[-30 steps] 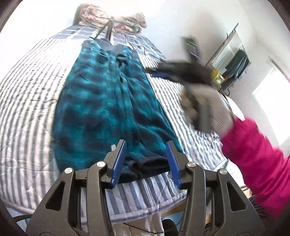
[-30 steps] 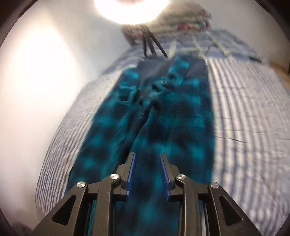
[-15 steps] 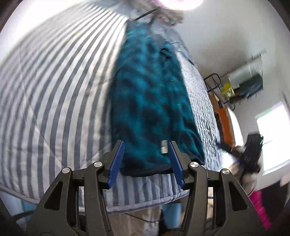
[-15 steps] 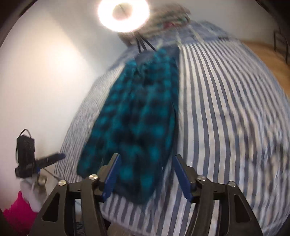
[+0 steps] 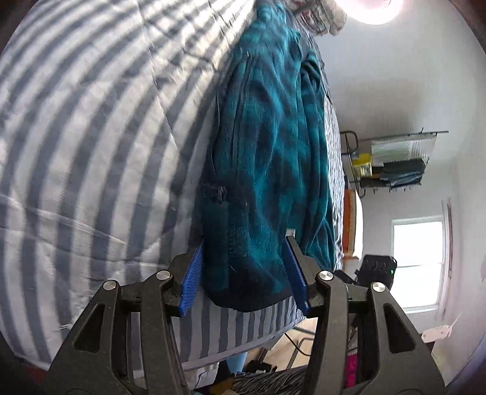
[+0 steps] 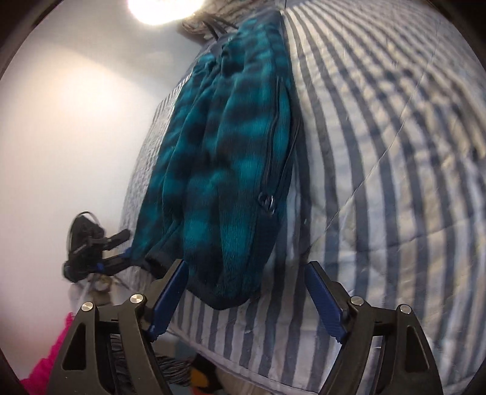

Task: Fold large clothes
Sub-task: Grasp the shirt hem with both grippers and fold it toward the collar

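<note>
A teal and black plaid fleece jacket point(image 5: 267, 158) lies folded lengthwise into a long strip on the striped bed, its dark hem near the bed's front edge. It also shows in the right wrist view point(image 6: 224, 158), with a zipper along its right edge. My left gripper point(image 5: 243, 273) is open with its blue pads either side of the hem's left part. My right gripper point(image 6: 246, 291) is open wide around the hem's right corner. Neither gripper holds cloth. The left gripper also appears in the right wrist view point(image 6: 100, 255), beside the hem's left corner.
The bed point(image 5: 91, 152) has a blue and white striped quilt point(image 6: 395, 152). Folded bedding point(image 5: 322, 18) lies at the far end. A wire rack with clothes point(image 5: 395, 164) and a window point(image 5: 416, 261) stand to the right. A bright lamp point(image 6: 158, 9) glares at the far end.
Both grippers have tilted and come down close to the jacket's hem. The right gripper opened from narrow to wide and moved to the hem's right corner. The jacket lies as before.
</note>
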The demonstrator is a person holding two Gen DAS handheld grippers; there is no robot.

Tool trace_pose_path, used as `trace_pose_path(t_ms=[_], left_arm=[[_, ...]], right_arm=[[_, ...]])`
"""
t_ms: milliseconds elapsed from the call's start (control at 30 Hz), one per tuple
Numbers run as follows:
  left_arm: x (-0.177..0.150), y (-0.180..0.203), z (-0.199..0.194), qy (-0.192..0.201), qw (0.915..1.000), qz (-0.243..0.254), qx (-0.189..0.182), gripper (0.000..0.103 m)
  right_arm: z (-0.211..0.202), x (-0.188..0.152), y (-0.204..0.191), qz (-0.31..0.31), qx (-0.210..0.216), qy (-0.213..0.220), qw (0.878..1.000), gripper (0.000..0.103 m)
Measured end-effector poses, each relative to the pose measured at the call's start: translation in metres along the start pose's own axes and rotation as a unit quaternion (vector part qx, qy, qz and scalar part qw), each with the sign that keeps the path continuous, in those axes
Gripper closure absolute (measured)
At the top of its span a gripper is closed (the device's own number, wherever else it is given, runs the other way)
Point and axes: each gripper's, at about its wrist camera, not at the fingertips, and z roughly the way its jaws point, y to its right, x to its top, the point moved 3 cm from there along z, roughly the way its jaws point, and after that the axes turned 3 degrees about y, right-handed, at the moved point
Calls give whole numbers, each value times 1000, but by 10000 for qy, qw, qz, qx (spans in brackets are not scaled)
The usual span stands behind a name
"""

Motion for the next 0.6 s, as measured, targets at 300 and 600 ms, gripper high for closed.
trace_pose_path(t_ms=[300,600], left_arm=[[-13,7,13,-143,9998,168,20,66],[-8,34,7,36,9980,629,61,90]], right_arm=[[25,2,-13,-137,598,-205,9979,31],[41,8,-35,-302,725,-406,9961,79]])
